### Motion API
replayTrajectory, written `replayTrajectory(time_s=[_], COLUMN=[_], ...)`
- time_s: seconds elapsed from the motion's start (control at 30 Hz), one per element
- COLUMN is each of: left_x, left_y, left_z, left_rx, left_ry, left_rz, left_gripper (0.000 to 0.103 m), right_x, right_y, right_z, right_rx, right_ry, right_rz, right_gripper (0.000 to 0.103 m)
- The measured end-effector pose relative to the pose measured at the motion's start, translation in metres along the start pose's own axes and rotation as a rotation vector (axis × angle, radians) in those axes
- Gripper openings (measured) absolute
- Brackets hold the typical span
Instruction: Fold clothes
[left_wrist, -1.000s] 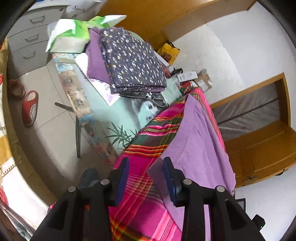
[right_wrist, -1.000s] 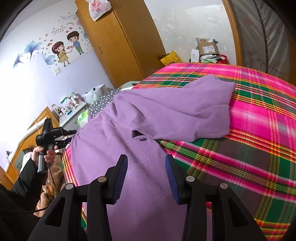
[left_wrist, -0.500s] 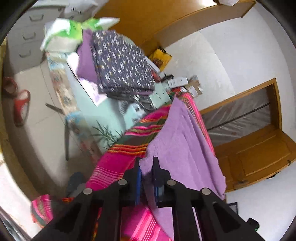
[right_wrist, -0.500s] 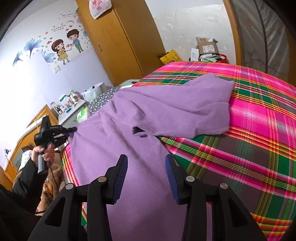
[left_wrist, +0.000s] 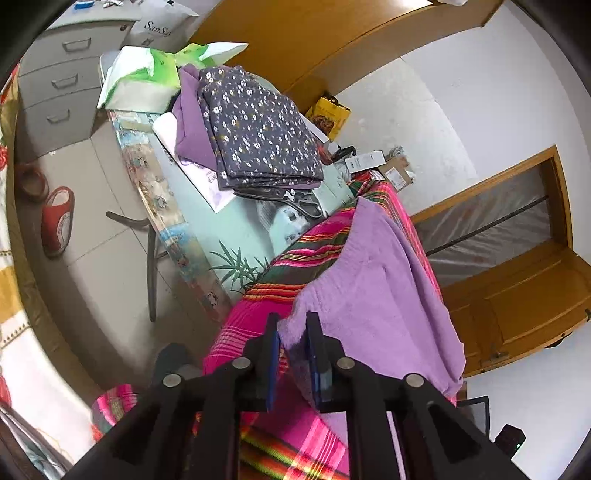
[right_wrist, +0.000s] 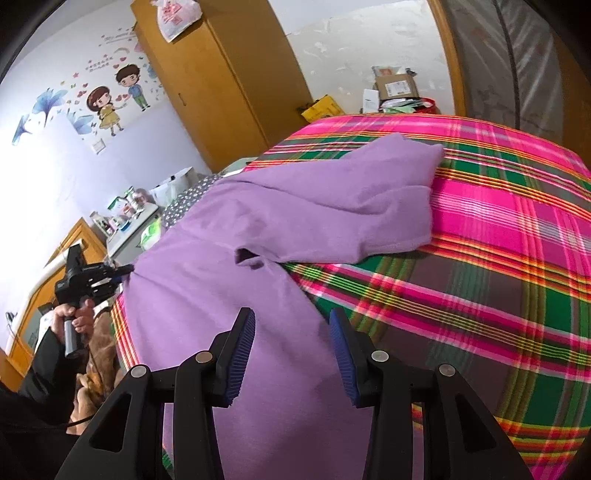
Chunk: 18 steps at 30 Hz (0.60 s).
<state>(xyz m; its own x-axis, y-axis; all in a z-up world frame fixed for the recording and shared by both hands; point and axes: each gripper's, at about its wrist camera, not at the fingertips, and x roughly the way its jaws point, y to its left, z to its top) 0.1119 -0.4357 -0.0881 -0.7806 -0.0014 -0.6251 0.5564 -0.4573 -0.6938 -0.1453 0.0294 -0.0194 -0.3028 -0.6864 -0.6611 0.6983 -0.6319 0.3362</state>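
A purple fleece garment (left_wrist: 376, 295) lies spread on a pink and green plaid bed cover (left_wrist: 251, 325). One of its corners stands up between the blue pads of my left gripper (left_wrist: 291, 321) and fills the narrow gap; the jaws are opening. The right wrist view shows the same garment (right_wrist: 221, 295) with one sleeve (right_wrist: 351, 206) folded across it. There the left gripper (right_wrist: 122, 271) sits at the garment's far left edge, held by a hand (right_wrist: 74, 317). My right gripper (right_wrist: 291, 317) hovers open over the near part of the garment, with nothing between its pads.
A low table beside the bed holds a folded floral cloth stack (left_wrist: 258, 133) and a green and white bag (left_wrist: 147, 74). Grey drawers (left_wrist: 62, 74) and red slippers (left_wrist: 57, 218) are on the floor side. A wooden wardrobe (right_wrist: 221, 74) and boxes (right_wrist: 399, 88) stand beyond the bed.
The left gripper went from wide open to pinched on the garment's corner, and its jaws now stand slightly wider. The right gripper has stayed still and open.
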Motion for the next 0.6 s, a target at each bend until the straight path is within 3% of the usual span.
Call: replayTrajectory(time_s=[0.17, 0.33, 0.43, 0.6], left_x=[-0.028, -0.038, -0.02, 0.022], left_y=[-0.002, -0.06, -0.108, -0.182], left_z=[0.001, -0.013, -0.035, -0.083], left_rx=[0.002, 0.164, 0.301, 0.515], left_ry=[-0.085, -0.12, -0.058, 0.093], left_rz=[0.093, 0.004, -0.071, -0.188], left_gripper=[0.017, 0.017, 0.017, 0.017], right_x=[-0.004, -0.024, -0.042, -0.056], right_y=[-0.014, -0.039, -0.056, -0.057], right_z=[0.003, 0.007, 0.002, -0.024], right_rx=[0.027, 0.059, 0.079, -0.01], right_ry=[-0.008, -0.039, -0.054, 0.044], right_rz=[-0.036, -0.121, -0.165, -0.135], right_gripper=[0.044, 0.044, 0.044, 0.044])
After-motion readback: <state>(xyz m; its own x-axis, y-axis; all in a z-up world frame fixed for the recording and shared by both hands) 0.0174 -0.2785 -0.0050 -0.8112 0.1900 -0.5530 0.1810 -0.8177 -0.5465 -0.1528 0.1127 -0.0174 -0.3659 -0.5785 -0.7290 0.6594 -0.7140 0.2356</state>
